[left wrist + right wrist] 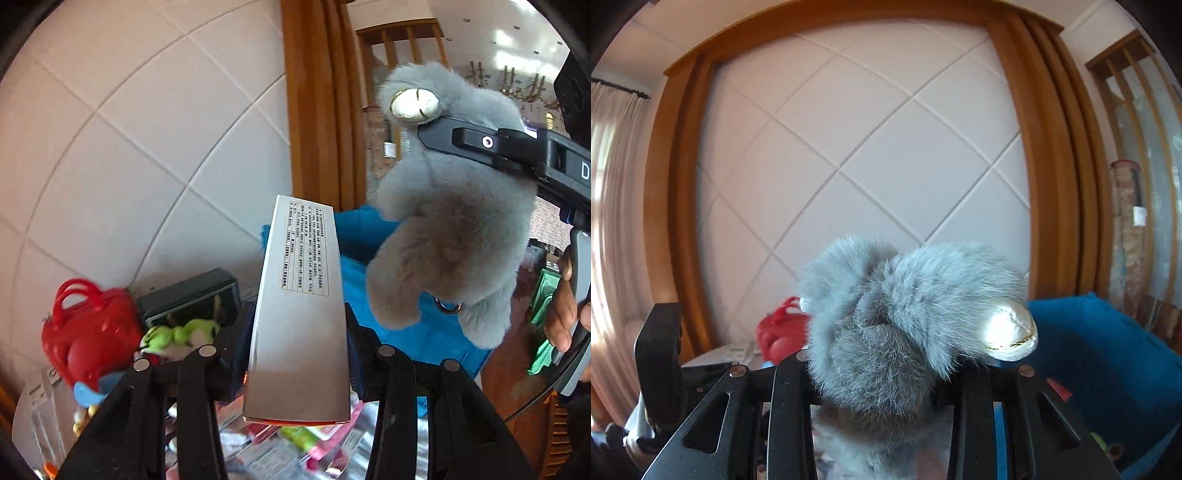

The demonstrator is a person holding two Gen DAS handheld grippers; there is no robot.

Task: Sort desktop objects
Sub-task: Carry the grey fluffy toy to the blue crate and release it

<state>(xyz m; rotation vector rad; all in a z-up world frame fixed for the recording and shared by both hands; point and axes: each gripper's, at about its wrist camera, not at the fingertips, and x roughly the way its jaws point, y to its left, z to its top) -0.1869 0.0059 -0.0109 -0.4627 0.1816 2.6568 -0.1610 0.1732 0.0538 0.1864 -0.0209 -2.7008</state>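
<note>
My left gripper (299, 350) is shut on a long silver carton (301, 302) with a printed table on its top face; the carton sticks out forward between the jaws, lifted off the clutter below. My right gripper (875, 373) is shut on a fluffy grey plush toy (886, 325) with a shiny cream-and-gold eye. In the left wrist view the same grey plush toy (450, 229) hangs at the right from the right gripper's black fingers (476, 142), with a person's hand (565, 314) on the handle.
A red toy handbag (88, 332), a green plush (181, 334), a dark box (192, 295) and several bright packets (295, 443) lie below. A blue fabric bin (1108, 354) stands at the right. Behind are a white quilted wall panel (857, 155) and a wooden frame (317, 103).
</note>
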